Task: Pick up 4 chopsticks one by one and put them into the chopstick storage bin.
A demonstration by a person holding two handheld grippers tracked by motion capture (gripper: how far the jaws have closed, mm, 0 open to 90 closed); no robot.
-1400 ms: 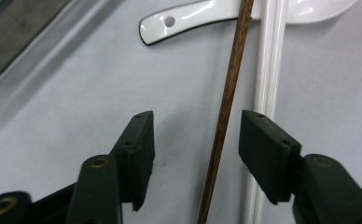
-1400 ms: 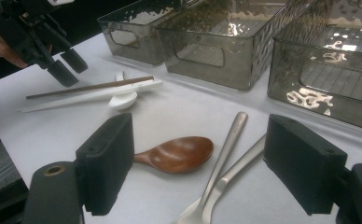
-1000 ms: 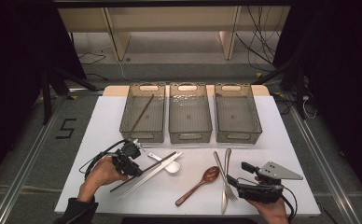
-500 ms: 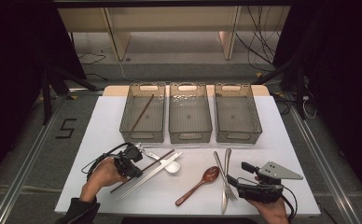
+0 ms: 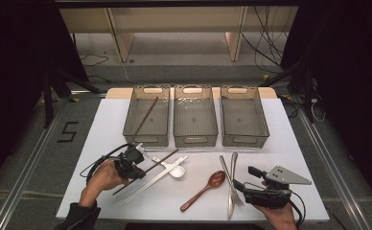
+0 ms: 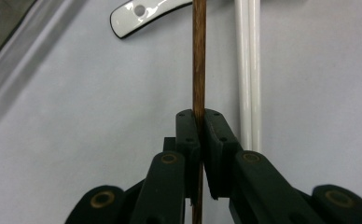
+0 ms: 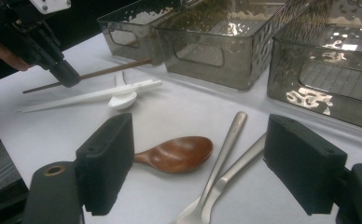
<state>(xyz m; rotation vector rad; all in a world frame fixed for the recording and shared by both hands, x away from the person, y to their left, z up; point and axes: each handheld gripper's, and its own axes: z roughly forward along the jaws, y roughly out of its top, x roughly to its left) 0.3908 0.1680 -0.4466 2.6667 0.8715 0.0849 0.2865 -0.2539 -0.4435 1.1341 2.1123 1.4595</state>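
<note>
Jaws of the left gripper (image 6: 198,133) have just closed on the brown chopstick (image 6: 198,56); pads pinch it near its near end while it lies on the white table (image 5: 289,143), beside the white chopsticks (image 6: 247,70); likely it joins its twin in the left bin (image 5: 148,117); right gripper (image 7: 198,163) rests agape and empty, over the wooden spoon (image 7: 177,154).

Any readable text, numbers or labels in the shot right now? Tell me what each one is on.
"5": a large dark numeral on the grey floor left of the white table, in the high view.
No other text is readable: nothing shows on the bins, the cutlery or either tool.
</note>
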